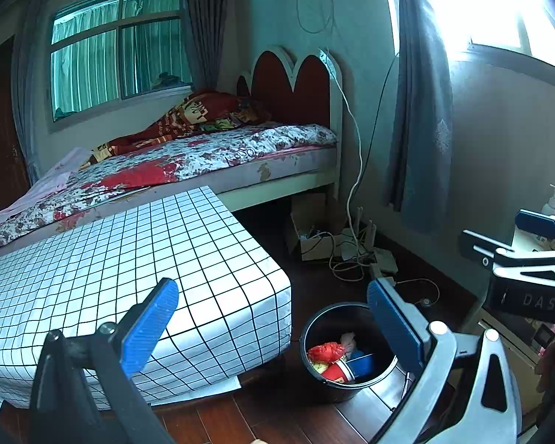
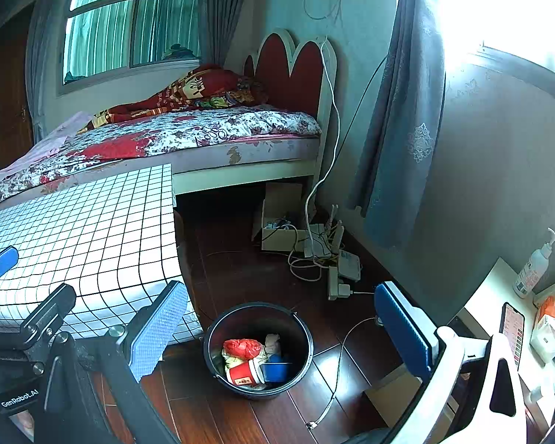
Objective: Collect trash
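Note:
A black bucket (image 1: pixel 314 377) stands on the dark wood floor beside the checked table; it also shows in the right wrist view (image 2: pixel 218 366). It holds a red wrapper (image 2: pixel 242 347), a red paper cup (image 2: pixel 242 374), a blue cup (image 2: pixel 275 370) and crumpled paper. My left gripper (image 1: pixel 273 327) is open and empty, above and left of the bucket. My right gripper (image 2: pixel 281 329) is open and empty, hovering over the bucket. The right gripper's body shows at the right edge of the left wrist view (image 1: pixel 525 259).
A table with a white checked cloth (image 2: pixel 92 244) stands on the left, a bed (image 2: pixel 159 137) behind it. A cardboard box (image 2: pixel 277 222), power strip (image 2: pixel 335 281) and cables lie near the wall. A side table (image 2: pixel 488 296) on the right holds a phone (image 2: pixel 512 333), pump bottle (image 2: pixel 534 266) and tissues.

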Available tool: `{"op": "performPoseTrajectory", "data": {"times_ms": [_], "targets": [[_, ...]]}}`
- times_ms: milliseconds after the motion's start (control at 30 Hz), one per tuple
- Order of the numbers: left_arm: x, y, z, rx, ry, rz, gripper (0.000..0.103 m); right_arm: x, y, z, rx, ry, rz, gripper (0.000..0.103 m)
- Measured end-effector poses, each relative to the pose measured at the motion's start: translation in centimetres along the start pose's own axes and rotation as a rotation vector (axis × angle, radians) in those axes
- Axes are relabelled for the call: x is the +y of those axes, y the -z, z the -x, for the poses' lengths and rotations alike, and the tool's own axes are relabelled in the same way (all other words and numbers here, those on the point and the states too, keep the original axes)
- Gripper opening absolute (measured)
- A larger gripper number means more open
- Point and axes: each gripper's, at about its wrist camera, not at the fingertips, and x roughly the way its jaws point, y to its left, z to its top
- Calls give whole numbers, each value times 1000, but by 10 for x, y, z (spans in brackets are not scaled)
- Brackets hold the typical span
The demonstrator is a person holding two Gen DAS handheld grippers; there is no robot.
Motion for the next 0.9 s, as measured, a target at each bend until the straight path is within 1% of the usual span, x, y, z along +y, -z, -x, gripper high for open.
{"op": "performPoseTrajectory", "data": {"times_ms": [900], "targets": [[-7,-3,-3,2,4,-4,102,-4,-2,-2,0,3,7,102]]}}
